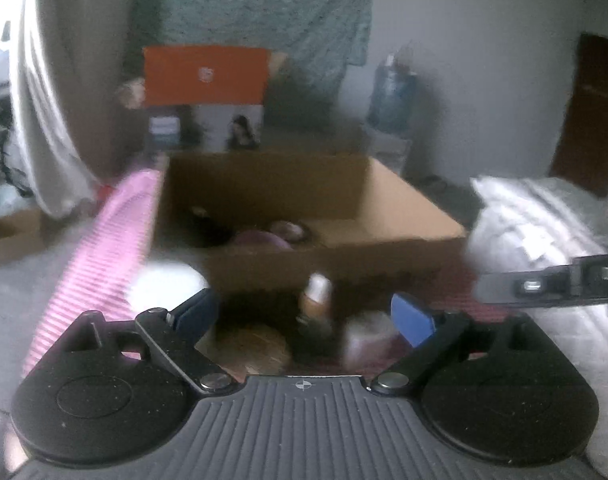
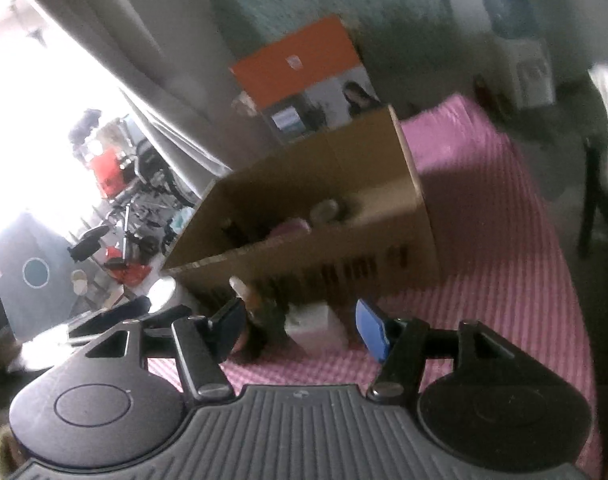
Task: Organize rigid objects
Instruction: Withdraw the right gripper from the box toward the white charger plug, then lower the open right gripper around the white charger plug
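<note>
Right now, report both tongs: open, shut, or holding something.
Left tongs: open, holding nothing.
Right tongs: open, holding nothing.

no print is legible anywhere

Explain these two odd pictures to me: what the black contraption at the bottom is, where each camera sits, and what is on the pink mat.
No robot here: a person holds a two-fingered claw in each hand, with a camera on each looking forward along its blue-padded fingers. One picture looks past the left claw, the other past the right claw. Both are open and hold nothing. Ahead, on a pink mat, stands an open cardboard box with a few blurred items inside. In front of it stand a small bottle and a pale container. The rest is too blurred to name.
</note>
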Motion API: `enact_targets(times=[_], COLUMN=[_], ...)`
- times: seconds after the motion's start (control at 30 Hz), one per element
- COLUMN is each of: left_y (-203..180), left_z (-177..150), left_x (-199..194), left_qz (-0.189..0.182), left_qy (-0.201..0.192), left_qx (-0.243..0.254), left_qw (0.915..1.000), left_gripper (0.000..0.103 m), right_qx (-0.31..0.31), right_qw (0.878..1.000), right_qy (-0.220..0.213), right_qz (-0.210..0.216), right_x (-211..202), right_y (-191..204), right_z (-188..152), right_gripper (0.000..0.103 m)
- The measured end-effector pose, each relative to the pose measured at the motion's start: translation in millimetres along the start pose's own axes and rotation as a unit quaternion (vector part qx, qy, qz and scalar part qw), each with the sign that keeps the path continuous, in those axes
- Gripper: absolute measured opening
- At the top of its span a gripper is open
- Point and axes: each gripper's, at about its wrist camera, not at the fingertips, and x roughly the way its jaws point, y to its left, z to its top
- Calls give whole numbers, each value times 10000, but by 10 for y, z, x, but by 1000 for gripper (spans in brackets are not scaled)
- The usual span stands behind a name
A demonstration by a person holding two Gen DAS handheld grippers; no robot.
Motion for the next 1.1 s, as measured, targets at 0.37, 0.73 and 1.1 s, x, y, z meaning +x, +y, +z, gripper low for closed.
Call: enact_targets(times=[0.37, 0.73, 1.1], left_y=[-311, -470, -512], left_z=[-302, -421, -370], left_x=[478, 745, 996], left_qz=[-278, -394, -392], left_qy=[574, 876, 1074], left_qx=[684, 1104, 1040], left_qw=[9956, 9892, 9880], left_gripper=[89, 69, 58], right_qx=[376, 656, 707], right_qw=[9990, 9963, 9932], right_qy=[230, 475, 717], right_qz=[84, 282, 588], right_x=[380, 845, 1023], right_y=[-162, -377, -486], right_z=[-165, -118, -131], right_gripper=[61, 41, 34])
